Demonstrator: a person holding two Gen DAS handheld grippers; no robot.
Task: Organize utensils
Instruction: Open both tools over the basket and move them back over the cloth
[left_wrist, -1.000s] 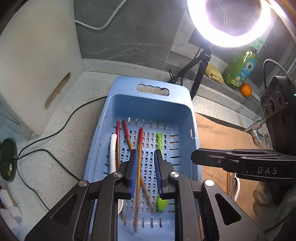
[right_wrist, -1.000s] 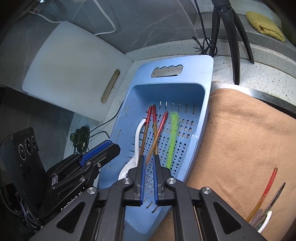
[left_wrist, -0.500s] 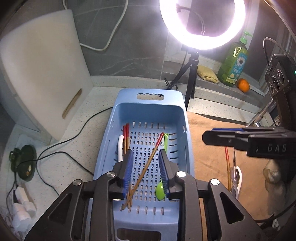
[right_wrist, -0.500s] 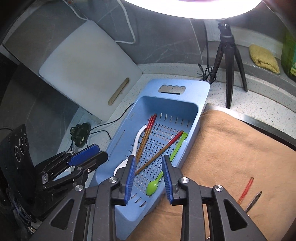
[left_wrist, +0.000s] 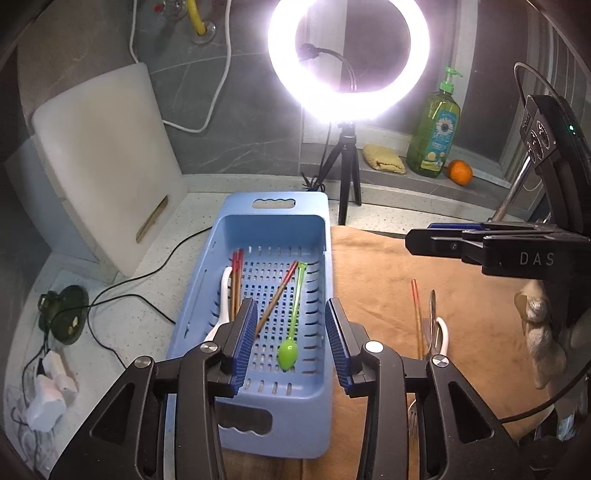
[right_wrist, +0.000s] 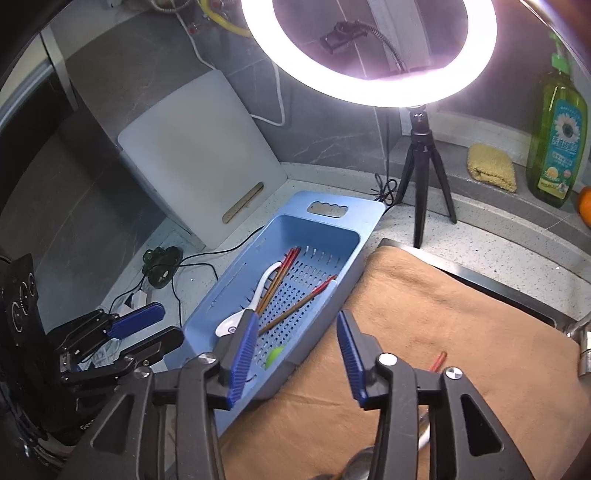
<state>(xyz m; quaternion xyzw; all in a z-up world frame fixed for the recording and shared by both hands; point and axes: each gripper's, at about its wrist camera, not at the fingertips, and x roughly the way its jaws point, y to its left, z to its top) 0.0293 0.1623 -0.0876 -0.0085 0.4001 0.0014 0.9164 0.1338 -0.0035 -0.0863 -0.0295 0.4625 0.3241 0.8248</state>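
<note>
Right now both grippers hang above the work with their jaws spread wide and nothing held between them. The left gripper (left_wrist: 291, 338) hovers over the near end of the blue basket (left_wrist: 321, 218); the right gripper (right_wrist: 295, 354) sits over the basket's edge where it meets the brown towel (right_wrist: 461, 314).

Inside the basket lie a green spoon (left_wrist: 293, 325), a white spoon (left_wrist: 221, 299), a pair of red-tipped chopsticks (left_wrist: 236, 277) along the left wall, and one single chopstick (left_wrist: 277, 295) resting diagonally. More utensils (left_wrist: 428, 321) wait on the towel, just beside the basket.

Likely trouble: the remaining pieces lie bunched together, so a careless grab could catch two at once or snag the towel. The diagonal chopstick could also tangle with whatever gets dropped in next.
</note>
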